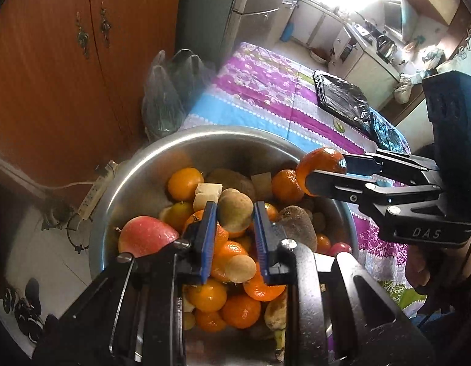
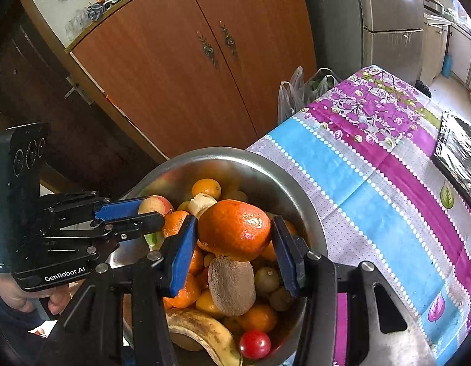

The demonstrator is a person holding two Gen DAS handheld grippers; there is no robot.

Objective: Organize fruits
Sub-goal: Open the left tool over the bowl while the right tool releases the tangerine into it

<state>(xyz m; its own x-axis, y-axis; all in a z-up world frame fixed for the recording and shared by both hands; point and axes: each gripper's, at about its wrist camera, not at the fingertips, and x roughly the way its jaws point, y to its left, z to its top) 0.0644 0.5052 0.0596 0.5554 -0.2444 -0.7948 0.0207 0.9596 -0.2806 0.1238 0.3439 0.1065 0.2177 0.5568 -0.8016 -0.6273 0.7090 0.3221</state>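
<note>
Left to right, at the steel bowl [image 1: 134, 170], which sits at the corner of the patterned tablecloth [image 1: 266, 97].

Left gripper [image 1: 235, 213]: held low over the fruit pile, jaws around a small brownish-tan round fruit [image 1: 235, 212]. Both blue pads look to be touching its sides, so I read it as clamped, though the contact on the left pad is hard to confirm. A red-yellow apple [image 1: 145, 236] lies just beside my left finger, oranges heaped beneath.

Right gripper [image 2: 234, 228]: clamped on one orange [image 2: 234, 228], lifted clear above the pile near the bowl's right rim. A kiwi [image 2: 231, 286] lies directly under it; banana [image 2: 202, 332] and a small red fruit [image 2: 254, 344] sit at the near side of the bowl. The foil-lined tray [image 2: 458, 158] lies well apart on the cloth, to the right, and is probably the destination.

Risks, my judgement:
- Orange skin is glossy and the fruit is wide for the jaws; a quick swing toward the tray could let it slip out and roll off the table edge.
- The small brown fruit is held near the pad tips; lifting off-centre could squirt it back into the pile.
- The pile is loose; pulling one fruit out may shift the neighbours.
- The two grippers work close together over one bowl, so crossing paths could knock them.
</note>
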